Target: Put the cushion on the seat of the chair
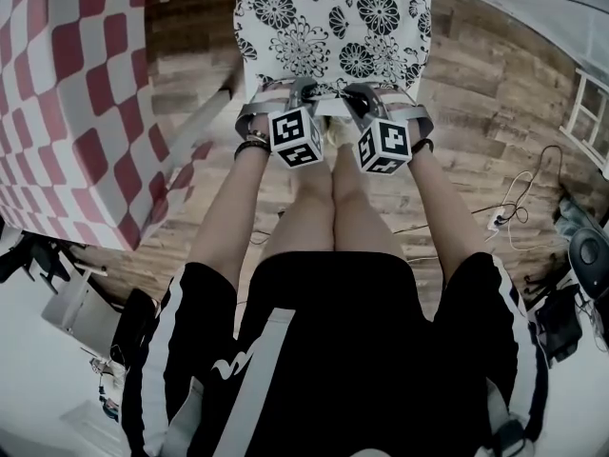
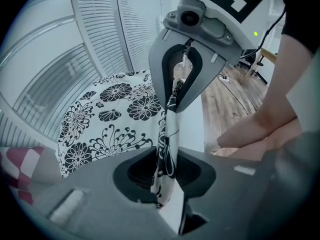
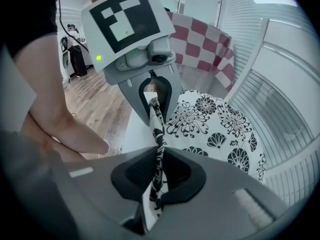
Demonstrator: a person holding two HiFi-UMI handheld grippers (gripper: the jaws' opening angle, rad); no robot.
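**Placement step, near its end.** The square white cushion with black flower print (image 1: 328, 22) lies flat on the seat (image 2: 192, 129) of the white slat-backed chair (image 3: 280, 79), ahead of the person's knees. Only its near edge is raised, gathered into a thin upright fold that runs between both tools. The right gripper (image 3: 157, 184) is clenched on that fold. The left gripper (image 2: 167, 184) has its fingers (image 2: 100, 204) a little apart; the fold stands between them, apparently not pinched. Next move, as judged: loosen the right fingers too, then draw both grippers back so the edge drops without dragging the cushion off. The fabric looks thin, soft and slightly creased.
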